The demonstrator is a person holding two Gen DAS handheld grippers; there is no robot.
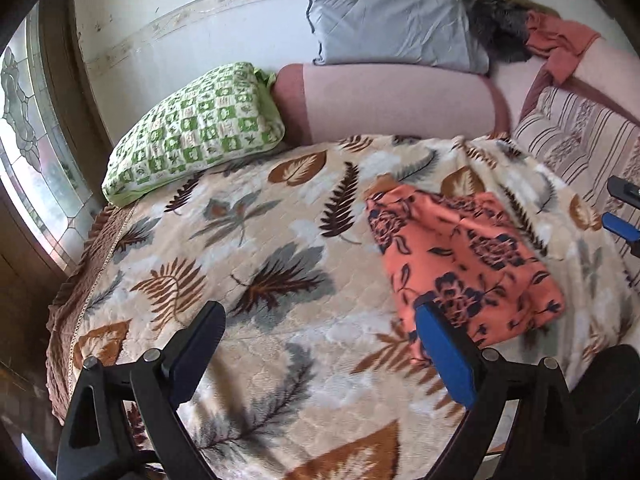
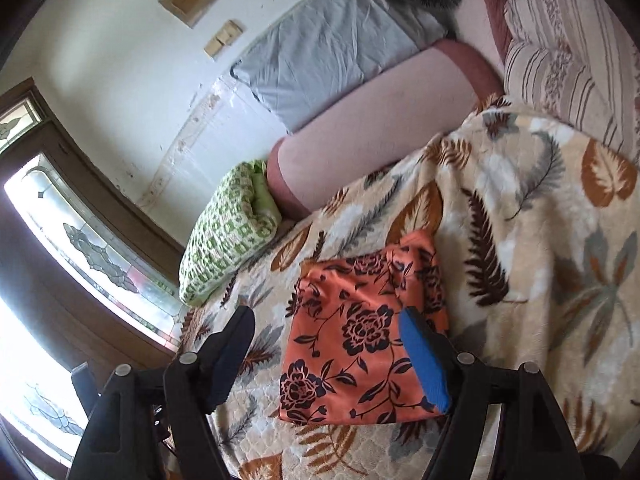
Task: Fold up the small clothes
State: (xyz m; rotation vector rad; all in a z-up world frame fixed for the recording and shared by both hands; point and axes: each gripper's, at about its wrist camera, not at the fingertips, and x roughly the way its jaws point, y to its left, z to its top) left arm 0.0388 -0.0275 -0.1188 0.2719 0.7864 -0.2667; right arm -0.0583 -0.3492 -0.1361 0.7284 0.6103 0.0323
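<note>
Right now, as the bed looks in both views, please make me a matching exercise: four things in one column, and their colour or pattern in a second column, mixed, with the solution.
Things:
1. folded garment
2. checked pillow
3. bolster
4. pillow against the wall

Colours or patterns:
A. plain grey
B. orange with dark flowers
C. pale pink with darker ends
D. green and white squares

Pairs: 1-B, 2-D, 3-C, 4-A
</note>
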